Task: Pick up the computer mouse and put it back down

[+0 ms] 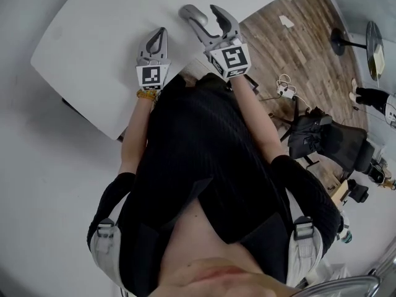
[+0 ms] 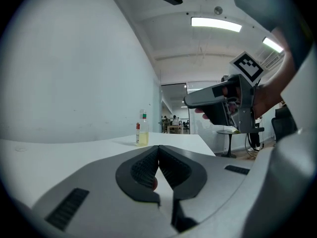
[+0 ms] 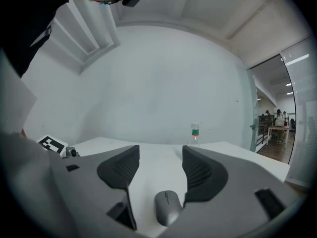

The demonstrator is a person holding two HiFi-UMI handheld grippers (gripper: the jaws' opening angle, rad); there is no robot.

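Observation:
A grey computer mouse (image 3: 167, 207) lies on the white table (image 3: 153, 182), low between the jaws of my right gripper (image 3: 161, 167). That gripper is open, with a pad on each side of the mouse and a gap to both. In the head view the right gripper (image 1: 201, 11) reaches over the table's near edge, and the mouse cannot be made out there. My left gripper (image 1: 161, 32) hovers to its left, shut with nothing between its pads (image 2: 148, 167). From the left gripper view the right gripper (image 2: 218, 103) hangs above the table at the right.
A small bottle of yellowish liquid (image 2: 142, 131) stands far back on the table, also visible as the bottle (image 3: 195, 133). Right of the table (image 1: 93, 48) is wooden floor with a black office chair (image 1: 322, 138), cables and a round side table (image 1: 373, 42).

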